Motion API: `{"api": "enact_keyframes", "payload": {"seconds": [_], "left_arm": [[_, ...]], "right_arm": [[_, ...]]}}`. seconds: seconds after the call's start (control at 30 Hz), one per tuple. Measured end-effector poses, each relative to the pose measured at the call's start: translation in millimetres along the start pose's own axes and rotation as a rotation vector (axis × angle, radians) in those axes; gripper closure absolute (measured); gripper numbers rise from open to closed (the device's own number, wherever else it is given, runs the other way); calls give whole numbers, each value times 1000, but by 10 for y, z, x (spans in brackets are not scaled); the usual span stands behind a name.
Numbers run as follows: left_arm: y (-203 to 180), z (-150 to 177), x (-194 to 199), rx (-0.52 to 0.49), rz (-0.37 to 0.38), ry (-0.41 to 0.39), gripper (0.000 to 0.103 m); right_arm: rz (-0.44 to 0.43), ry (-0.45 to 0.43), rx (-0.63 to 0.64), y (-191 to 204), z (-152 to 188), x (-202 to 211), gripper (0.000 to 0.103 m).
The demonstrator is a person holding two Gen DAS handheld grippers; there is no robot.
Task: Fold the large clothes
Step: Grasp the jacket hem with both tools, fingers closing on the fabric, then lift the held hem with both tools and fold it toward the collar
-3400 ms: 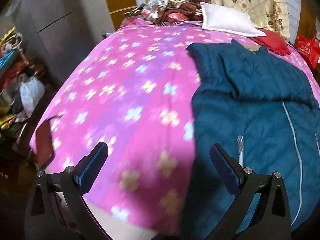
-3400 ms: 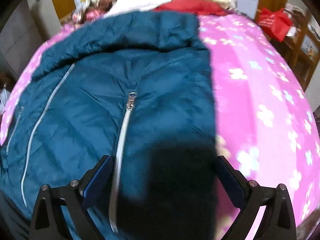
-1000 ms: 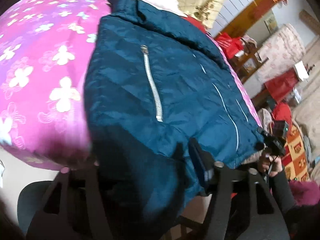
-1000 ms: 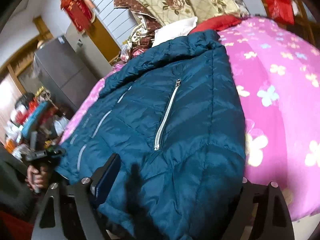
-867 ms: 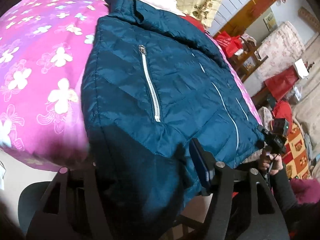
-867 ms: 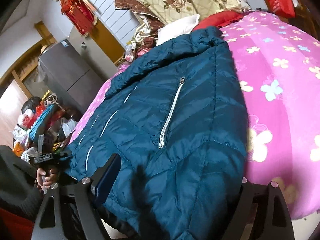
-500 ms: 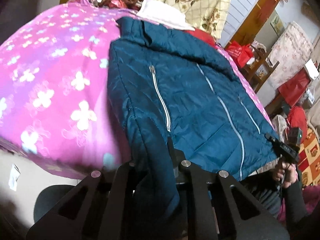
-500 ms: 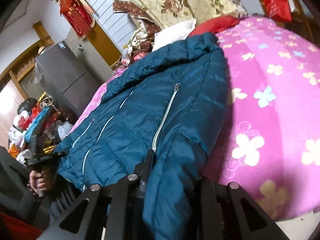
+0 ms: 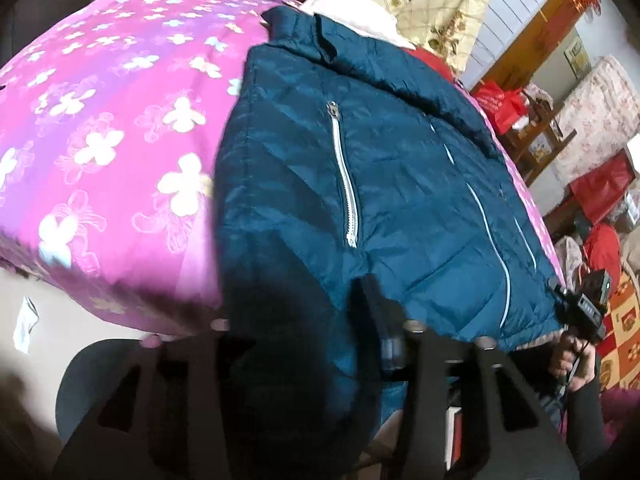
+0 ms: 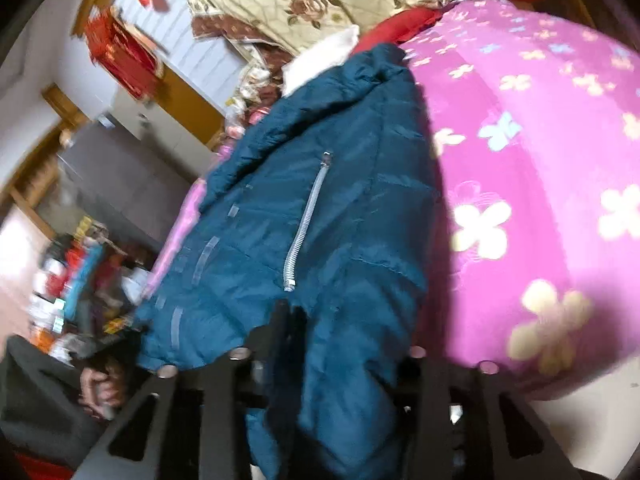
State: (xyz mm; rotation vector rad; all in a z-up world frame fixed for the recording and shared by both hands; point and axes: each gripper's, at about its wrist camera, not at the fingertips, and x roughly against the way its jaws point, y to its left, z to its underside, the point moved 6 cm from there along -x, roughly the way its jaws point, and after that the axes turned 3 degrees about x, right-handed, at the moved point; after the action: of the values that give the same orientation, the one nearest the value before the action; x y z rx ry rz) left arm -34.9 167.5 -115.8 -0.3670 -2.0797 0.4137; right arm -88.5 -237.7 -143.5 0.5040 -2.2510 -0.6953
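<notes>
Half a second ago both claws were pinched nearly shut on the hem of the teal puffer jacket [image 9: 400, 184]; now their jaws have just been opening again, and the fabric sits in a looser bunch between them. In the left wrist view the left claw [image 9: 304, 344] has a thick dark fold of the hem filling the gap between its fingers, and whether the pads press on it I cannot tell. The right claw [image 10: 340, 344] likewise has the opposite hem corner hanging through its gap, with the same doubt. My reading is that the grip is being relaxed or reset at the hem, so the fold toward the collar has not started.

The jacket lies flat and zipped on the pink flowered bedspread [image 9: 100, 140], stretching ahead of both claws, its collar at the far end against a white pillow [image 9: 352, 20].

The left wrist view shows the pocket zipper [image 9: 344, 176] just ahead of the claw and, off to its right, the person's other hand [image 9: 572, 360] on the second handle. The right wrist view shows instead a grey cabinet [image 10: 120, 184] and cluttered goods to the left of that claw, and it is smeared with blur.
</notes>
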Motion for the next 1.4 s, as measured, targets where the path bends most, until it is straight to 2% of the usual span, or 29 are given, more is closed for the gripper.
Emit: {"api": "enact_keyframes", "payload": {"seconds": [0.2,0.23,0.27,0.33,0.43,0.6,0.77,0.87,1.1,1.4], "left_arm": [[-87,58,-12,-50,4,14,53],[-80,74,-3,-46,6,12,57],[-75,78,0,-42,8,11,71],[-69,66,32,-32,8,-10,89],[-106,33,150,-21,17,-54,95],[-131,-71,483,15,78,-145,96],[-74,-91,796,84,156,-201,96],[-85,-79,944,93,170,-230,96],[-164,-150,1420,118,212,-347,96],[-485,-274,1991,63,255,-464,96]], "right_arm": [[-24,32,112,215,44,-77,59],[-49,30,105,229,45,-76,61],[-62,27,98,232,42,-70,63],[-68,25,93,235,37,-62,77],[-60,10,112,298,19,-25,84],[-46,-87,136,467,-32,232,89],[66,-149,187,643,8,546,90],[110,-175,196,737,13,725,90],[123,-247,252,1059,-42,1096,90],[111,-352,289,1284,-96,1553,90]]}}
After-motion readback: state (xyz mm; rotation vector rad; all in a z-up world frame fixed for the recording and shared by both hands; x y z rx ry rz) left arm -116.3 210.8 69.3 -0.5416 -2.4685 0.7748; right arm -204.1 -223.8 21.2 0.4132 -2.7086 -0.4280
